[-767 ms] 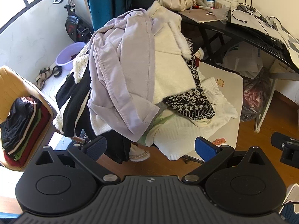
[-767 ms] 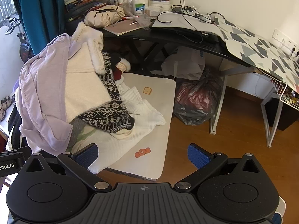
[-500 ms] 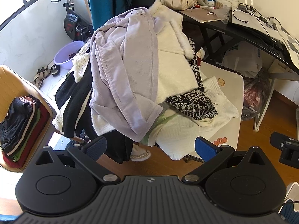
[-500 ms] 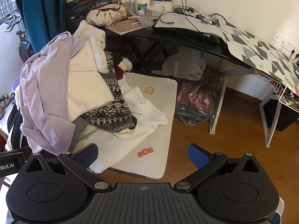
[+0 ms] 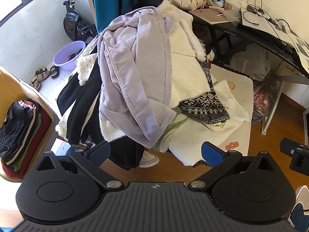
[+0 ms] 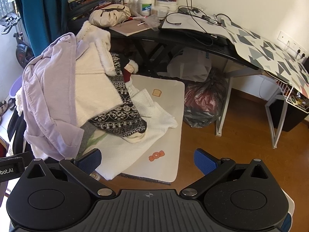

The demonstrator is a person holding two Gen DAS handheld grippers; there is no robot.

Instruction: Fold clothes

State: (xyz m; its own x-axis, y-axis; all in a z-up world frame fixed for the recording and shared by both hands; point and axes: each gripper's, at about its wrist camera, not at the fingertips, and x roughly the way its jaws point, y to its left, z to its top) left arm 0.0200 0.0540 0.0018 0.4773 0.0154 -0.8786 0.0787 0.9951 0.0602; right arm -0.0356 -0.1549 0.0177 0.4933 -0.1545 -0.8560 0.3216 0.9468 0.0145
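Observation:
A tall heap of clothes rises ahead of both grippers. On top hangs a lilac corduroy jacket (image 5: 135, 81) (image 6: 48, 98), beside a cream fleece garment (image 5: 185, 65) (image 6: 92, 89) and a black-and-white patterned knit (image 5: 204, 106) (image 6: 119, 118). A white waffle-knit piece (image 5: 202, 135) (image 6: 146, 135) spreads underneath, and black clothes (image 5: 81, 104) hang off the left side. My left gripper (image 5: 155, 152) is open and empty, short of the jacket's hem. My right gripper (image 6: 147, 159) is open and empty, short of the white piece.
A white mat (image 6: 170, 100) lies under the heap on the wooden floor. Folded clothes (image 5: 19, 127) are stacked on a tan chair at the left. A cluttered black desk (image 6: 173, 36) stands behind, with bags (image 6: 202, 104) beneath it. A purple basin (image 5: 67, 56) and an exercise bike stand far left.
Both grippers have drifted closer to the heap, which looms slightly larger. Both stay open and empty.

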